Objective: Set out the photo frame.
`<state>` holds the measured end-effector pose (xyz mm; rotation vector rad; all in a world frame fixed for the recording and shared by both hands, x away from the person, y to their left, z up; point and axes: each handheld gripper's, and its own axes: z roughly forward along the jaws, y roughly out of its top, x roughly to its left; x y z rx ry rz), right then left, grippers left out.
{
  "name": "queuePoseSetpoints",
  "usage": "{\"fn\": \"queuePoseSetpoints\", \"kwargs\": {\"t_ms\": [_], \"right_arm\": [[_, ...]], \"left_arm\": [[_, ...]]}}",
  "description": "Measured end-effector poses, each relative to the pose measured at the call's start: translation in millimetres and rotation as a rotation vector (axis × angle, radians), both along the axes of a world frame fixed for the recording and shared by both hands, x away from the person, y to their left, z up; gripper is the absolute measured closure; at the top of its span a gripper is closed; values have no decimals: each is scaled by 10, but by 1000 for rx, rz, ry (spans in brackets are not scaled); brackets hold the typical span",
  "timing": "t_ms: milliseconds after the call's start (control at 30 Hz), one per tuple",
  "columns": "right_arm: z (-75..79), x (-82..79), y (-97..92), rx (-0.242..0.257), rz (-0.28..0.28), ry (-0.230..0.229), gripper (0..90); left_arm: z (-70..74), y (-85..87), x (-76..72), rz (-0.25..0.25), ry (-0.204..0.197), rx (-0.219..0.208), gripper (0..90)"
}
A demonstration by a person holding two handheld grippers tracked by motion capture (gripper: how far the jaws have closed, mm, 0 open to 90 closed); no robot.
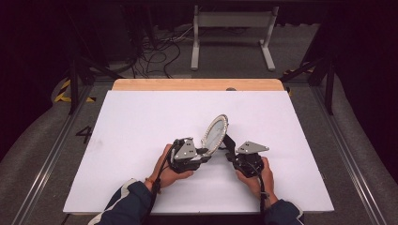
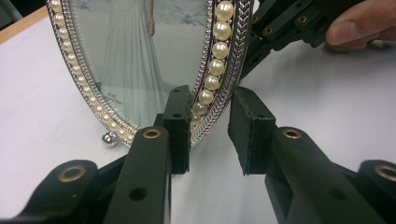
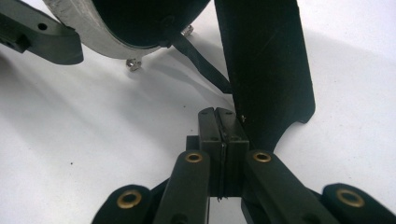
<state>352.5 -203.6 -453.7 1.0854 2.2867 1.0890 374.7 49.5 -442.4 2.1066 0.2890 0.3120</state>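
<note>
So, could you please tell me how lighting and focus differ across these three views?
High view: soft and slightly blurred, dark surroundings, bright white table sheet. Left gripper view: oval pearl-rimmed silver picture frame sharp, its glass palely reflective, near jaws soft. Right gripper view: the frame's black back stand is nearly featureless, casting soft shadows on the sheet.

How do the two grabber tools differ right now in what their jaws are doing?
The left gripper has its jaws apart, straddling the pearl-trimmed rim of the oval picture frame; the right gripper has its jaws pressed flat together.

The left gripper faces the frame's glass front; the right gripper sits behind the frame, beside its black back stand.

Whether the left one's pads press on the rim is unclear. Both have black jaws and are hand-held low over the white table.
</note>
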Motion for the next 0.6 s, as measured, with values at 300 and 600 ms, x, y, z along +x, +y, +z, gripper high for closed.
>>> {"fn": "queuePoseSetpoints", "kwargs": {"t_ms": [300,600], "right_arm": [[11,-16,-3,14,3,-1,881],[106,-134,79,40,42,-46,809]], "left_arm": [[40,73,-2,-2,0,-11,674],[174,400,-90,32,-10,-26,628]]}}
